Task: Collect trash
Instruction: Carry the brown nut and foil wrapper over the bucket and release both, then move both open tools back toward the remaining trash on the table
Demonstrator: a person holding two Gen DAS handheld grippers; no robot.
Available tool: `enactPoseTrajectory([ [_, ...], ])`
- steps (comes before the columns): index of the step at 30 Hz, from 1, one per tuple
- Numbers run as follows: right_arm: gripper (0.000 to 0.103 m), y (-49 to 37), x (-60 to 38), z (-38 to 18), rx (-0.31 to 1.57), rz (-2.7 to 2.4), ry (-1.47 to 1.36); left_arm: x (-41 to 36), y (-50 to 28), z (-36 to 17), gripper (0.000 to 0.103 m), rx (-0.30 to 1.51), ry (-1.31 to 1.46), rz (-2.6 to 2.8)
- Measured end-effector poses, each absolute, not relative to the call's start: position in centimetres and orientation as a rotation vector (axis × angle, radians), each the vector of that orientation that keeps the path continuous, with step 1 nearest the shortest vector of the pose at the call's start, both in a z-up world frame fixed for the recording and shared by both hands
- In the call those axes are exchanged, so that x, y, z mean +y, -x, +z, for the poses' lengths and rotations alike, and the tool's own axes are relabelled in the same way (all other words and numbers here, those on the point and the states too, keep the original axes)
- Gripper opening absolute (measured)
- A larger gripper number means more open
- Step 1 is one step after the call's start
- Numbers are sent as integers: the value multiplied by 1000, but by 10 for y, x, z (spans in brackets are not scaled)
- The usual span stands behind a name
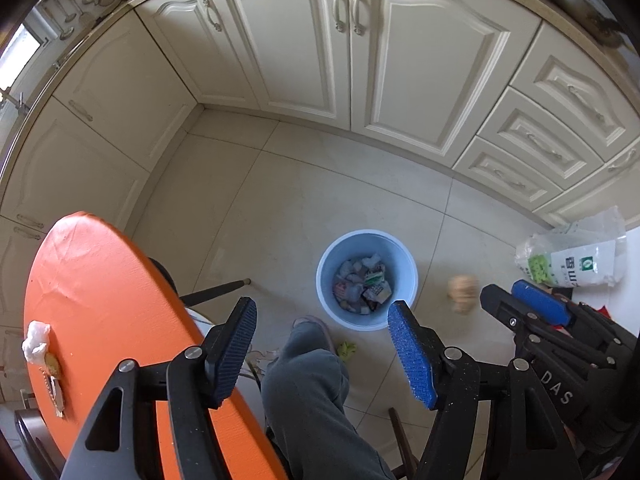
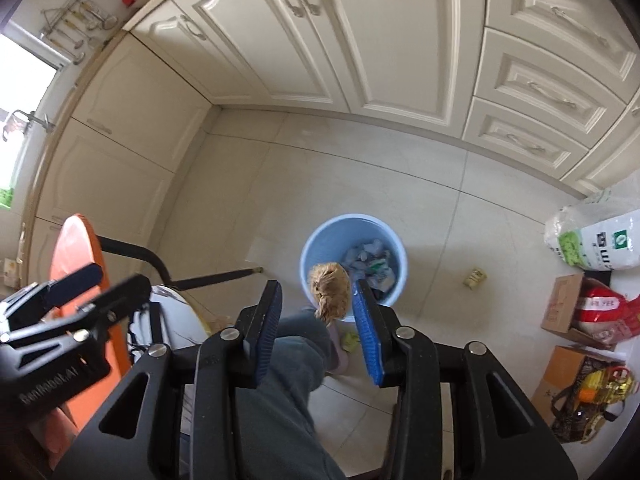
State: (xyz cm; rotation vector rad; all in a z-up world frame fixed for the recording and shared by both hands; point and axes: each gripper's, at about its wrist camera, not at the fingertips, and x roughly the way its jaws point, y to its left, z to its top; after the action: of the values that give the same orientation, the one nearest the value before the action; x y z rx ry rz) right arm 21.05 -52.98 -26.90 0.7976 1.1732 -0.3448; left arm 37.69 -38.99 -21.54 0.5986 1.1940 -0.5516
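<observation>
A brown wad (image 2: pixel 329 289) hangs in the gap of the right gripper (image 2: pixel 318 304), low centre in its own view, just in front of the bin's near rim. It lies close against the blue right pad (image 2: pixel 366 332) and clear of the dark left one, so the jaws look released rather than clenched on it; motion blur leaves that a little unsure. The left view shows the same wad (image 1: pixel 463 293) blurred, right of the bin.

The blue bin (image 2: pixel 320 244) stands on the tiled floor at centre frame, scraps of paper and wrappers in its bottom.

The left gripper (image 1: pixel 322 332) is spread wide with nothing in it, over a grey trouser leg (image 1: pixel 308 384). A yellow-green scrap (image 1: pixel 346 350) lies by the slipper below the bin, another scrap (image 2: pixel 475 277) to the bin's right.

An orange table (image 1: pixel 100 280) fills the lower left, with a white tissue (image 1: pixel 35 340) at its edge.
</observation>
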Motion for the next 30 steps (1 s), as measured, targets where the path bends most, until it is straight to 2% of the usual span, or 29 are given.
enactPoseTrajectory([
  [1,50,-212,-528,-266,1168,-351,-792,-388,-377,-214,64,1191,-597,-549],
  [3,52,-215,-524,-264,1169,-363,-765,-382,-376,-214,64,1190,-592,-542],
  [16,52,-203,-507,-260,1223,-377,-712,-349,-373,-208,64,1214,-558,-545],
  [30,52,-183,-463,-217,1185,-362,-628,-266,-335,-160,64,1155,-482,-553],
])
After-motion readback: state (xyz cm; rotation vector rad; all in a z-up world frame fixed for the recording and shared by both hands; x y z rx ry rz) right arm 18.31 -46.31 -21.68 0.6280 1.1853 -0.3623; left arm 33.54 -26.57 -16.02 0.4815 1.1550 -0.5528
